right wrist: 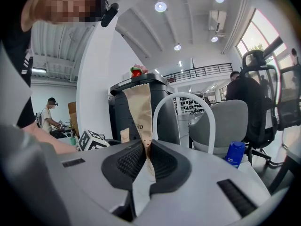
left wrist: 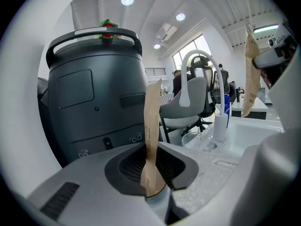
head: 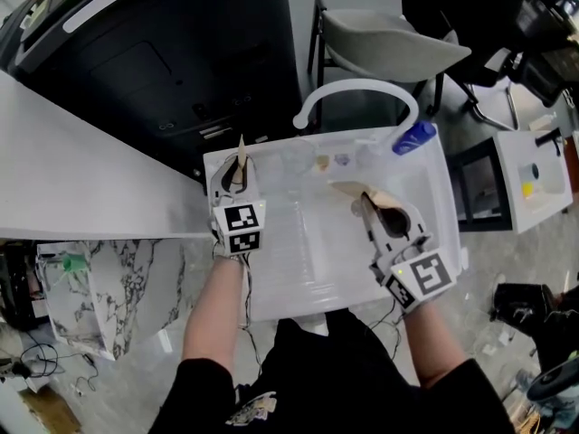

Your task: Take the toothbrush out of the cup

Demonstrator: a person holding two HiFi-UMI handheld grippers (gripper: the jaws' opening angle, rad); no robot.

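Left gripper (head: 234, 177): jaws closed on a thin brown packet (left wrist: 151, 126), held upright. Right gripper (head: 369, 208): jaws closed on the toothbrush packet (right wrist: 140, 107), outside the cup (left wrist: 194, 138), above the sink (head: 308, 274). Risk: the jaws pinch only the paper ends, so a packet may slip or tear.

Bright, even, white light throughout. Lit from round ceiling lamps (left wrist: 127, 0) and a tall window (right wrist: 263, 36), blown out to near white. Glares softly off the white sink (head: 308, 269); throws only faint shadows there. Bends hard toward the edges in both gripper views, inside a fisheye circle with black corners. Softens slightly at the very bottom of those views, yet shows the wrapper (left wrist: 151, 135) sharp. Crisp in the head view, dark only over the black unit (head: 181, 61).
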